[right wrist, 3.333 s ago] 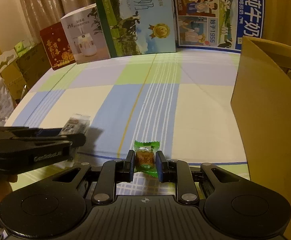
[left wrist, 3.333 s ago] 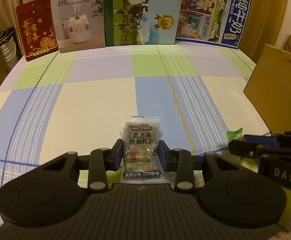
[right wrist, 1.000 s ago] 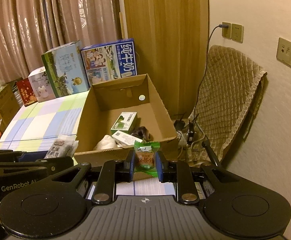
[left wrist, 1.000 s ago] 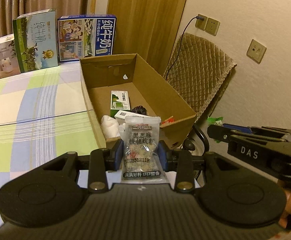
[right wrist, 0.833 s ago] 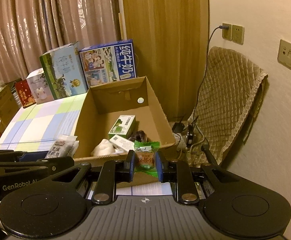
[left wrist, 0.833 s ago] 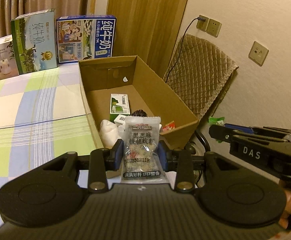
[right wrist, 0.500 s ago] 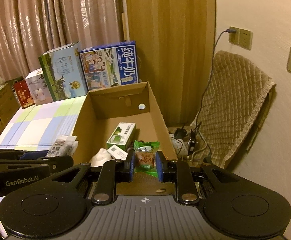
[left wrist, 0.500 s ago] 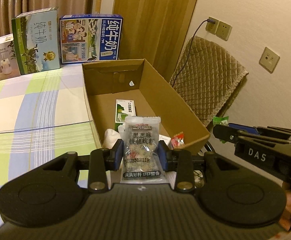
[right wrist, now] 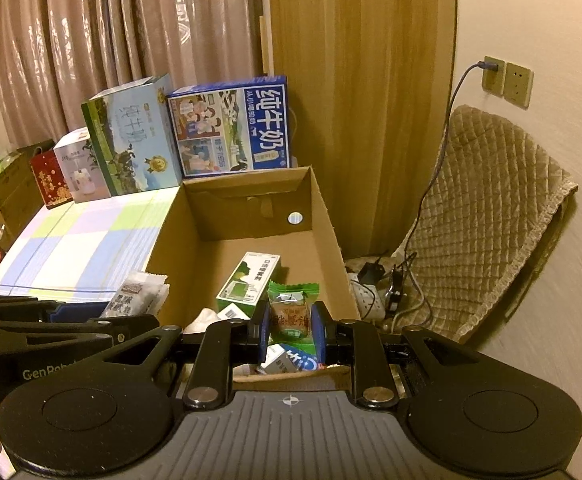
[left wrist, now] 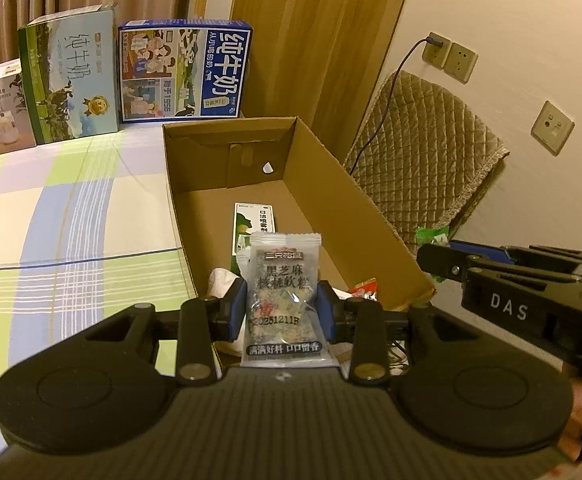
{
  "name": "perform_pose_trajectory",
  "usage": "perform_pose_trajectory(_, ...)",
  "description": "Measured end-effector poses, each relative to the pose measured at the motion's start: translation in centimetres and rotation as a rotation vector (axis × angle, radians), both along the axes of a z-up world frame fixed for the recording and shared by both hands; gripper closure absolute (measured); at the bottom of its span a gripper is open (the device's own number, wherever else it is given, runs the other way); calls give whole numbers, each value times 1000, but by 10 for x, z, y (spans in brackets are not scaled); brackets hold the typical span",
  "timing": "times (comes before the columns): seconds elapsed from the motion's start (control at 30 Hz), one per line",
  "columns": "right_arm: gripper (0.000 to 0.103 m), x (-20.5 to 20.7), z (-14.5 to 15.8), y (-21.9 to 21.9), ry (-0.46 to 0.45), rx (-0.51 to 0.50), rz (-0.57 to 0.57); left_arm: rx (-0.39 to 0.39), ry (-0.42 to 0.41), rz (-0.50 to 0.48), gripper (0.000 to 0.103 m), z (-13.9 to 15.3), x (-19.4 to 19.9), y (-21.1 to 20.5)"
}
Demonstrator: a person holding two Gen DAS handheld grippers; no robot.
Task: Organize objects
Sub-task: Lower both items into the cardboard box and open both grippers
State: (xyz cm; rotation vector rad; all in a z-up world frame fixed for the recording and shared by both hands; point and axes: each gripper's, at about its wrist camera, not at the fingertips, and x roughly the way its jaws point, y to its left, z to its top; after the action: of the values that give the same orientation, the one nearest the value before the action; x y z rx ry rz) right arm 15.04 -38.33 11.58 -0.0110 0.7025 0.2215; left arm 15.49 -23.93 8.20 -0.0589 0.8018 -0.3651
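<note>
Left hand-held gripper (left wrist: 282, 312): jaws partly closed, pads clamping a clear rectangular snack packet with black print (left wrist: 283, 292), held upright over the near end of the open brown cardboard box (left wrist: 331, 168). Right hand-held gripper (right wrist: 291, 330): jaws nearly closed, pinching a small green-wrapped candy (right wrist: 291, 312) above the same box, which stands against the checked cloth-covered surface (left wrist: 71, 208) and contains a green-and-white carton (right wrist: 249, 282).

Two milk cartons (right wrist: 227, 128), one cardboard box (right wrist: 327, 216), two snack packets (left wrist: 283, 292), two claws (left wrist: 282, 304).
</note>
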Motion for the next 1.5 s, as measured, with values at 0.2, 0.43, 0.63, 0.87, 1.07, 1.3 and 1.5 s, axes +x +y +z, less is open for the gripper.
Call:
perform_pose_trajectory(0.2, 84, 11, -4, 1, 16, 2, 5, 6, 9, 3, 71, -4, 11, -1)
perform_pose_trajectory(0.43, 84, 25, -6, 1, 26, 8, 9, 9, 21, 12, 71, -8, 29, 0)
perform_pose_trajectory(0.63, 84, 37, -4, 4, 26, 0, 19, 19, 23, 16, 71, -12, 41, 0)
perform_pose_trajectory(0.87, 84, 51, -6, 4, 35, 2, 17, 26, 28, 18, 71, -16, 57, 0)
perform_pose_trajectory(1.07, 84, 58, -7, 2, 41, -6, 12, 23, 17, 9, 72, -14, 68, -2)
perform_pose_trajectory(1.3, 84, 57, -5, 2, 40, 8, 11, 18, -6, 25, 72, -4, 80, 8)
perform_pose_trajectory(1.5, 84, 58, -7, 9, 58, 36, 31, 15, -7, 55, 72, -2, 78, 27)
